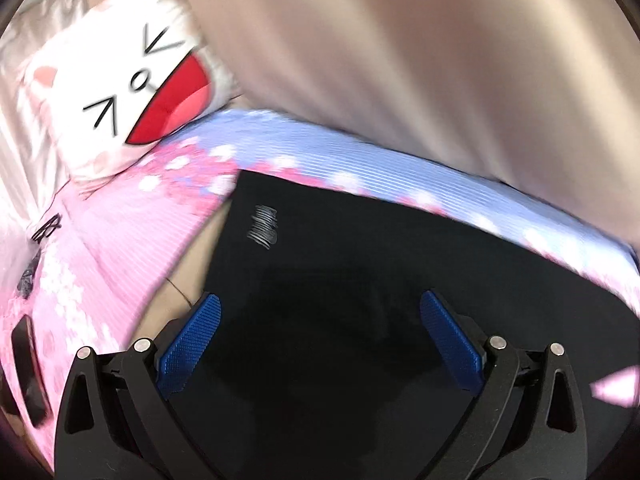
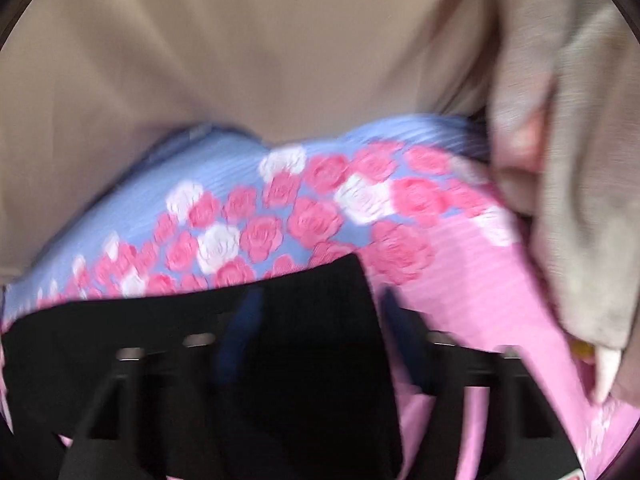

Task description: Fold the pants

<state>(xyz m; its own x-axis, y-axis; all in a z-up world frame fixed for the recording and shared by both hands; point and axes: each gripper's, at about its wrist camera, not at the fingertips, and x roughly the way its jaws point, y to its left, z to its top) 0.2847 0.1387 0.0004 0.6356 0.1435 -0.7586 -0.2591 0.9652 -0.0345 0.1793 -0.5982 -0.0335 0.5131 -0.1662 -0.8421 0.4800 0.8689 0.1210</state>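
Observation:
The black pants (image 1: 360, 248) lie flat on a pink and blue flowered bedsheet (image 1: 120, 240). A small grey logo (image 1: 264, 226) shows near their far left corner. My left gripper (image 1: 320, 336) hovers over the black fabric with its blue pads (image 1: 192, 340) spread wide and nothing between them. In the right wrist view, blurred by motion, the pants (image 2: 312, 308) reach a corner just ahead of my right gripper (image 2: 316, 344). Its blue fingers (image 2: 240, 332) look spread apart over the fabric's edge, but I cannot tell whether they grip it.
A cat-face cushion (image 1: 132, 92) with a red mouth lies at the far left. Beige fabric (image 1: 400, 60) hangs across the back of both views. A grey cloth (image 2: 580, 200) hangs at the right. The rose-patterned sheet (image 2: 280, 216) spreads beyond the pants.

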